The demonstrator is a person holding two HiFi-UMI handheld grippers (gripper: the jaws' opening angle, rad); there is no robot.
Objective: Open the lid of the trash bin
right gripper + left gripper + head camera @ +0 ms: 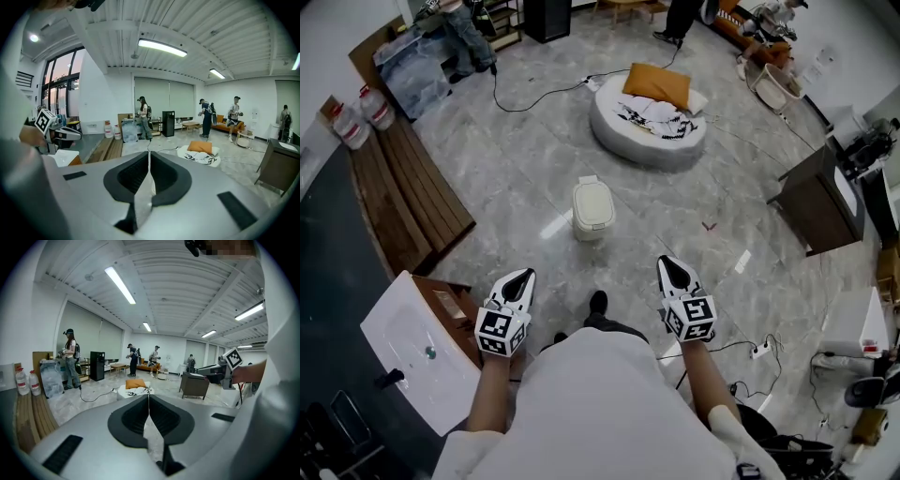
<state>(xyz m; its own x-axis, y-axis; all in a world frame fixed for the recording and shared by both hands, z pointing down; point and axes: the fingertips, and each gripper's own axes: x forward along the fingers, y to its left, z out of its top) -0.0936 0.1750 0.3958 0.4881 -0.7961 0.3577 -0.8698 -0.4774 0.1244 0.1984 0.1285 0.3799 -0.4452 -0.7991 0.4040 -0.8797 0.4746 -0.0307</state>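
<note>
- The trash bin (593, 208) stands on the floor ahead of the person, lid down, so its contents are hidden.
- The floor (516, 159) is grey marbled tile in a big room.
- A round white cushion (647, 131) with an orange pillow (657, 84) lies beyond the bin.
- The left gripper (523, 275) and the right gripper (667, 263) have their jaws pressed together on nothing, well short of the bin.

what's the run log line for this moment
phase: before contact | trash bin: ahead, lid down | left tongs: shut, empty, short of bin | right tongs: shut, empty, short of bin
</note>
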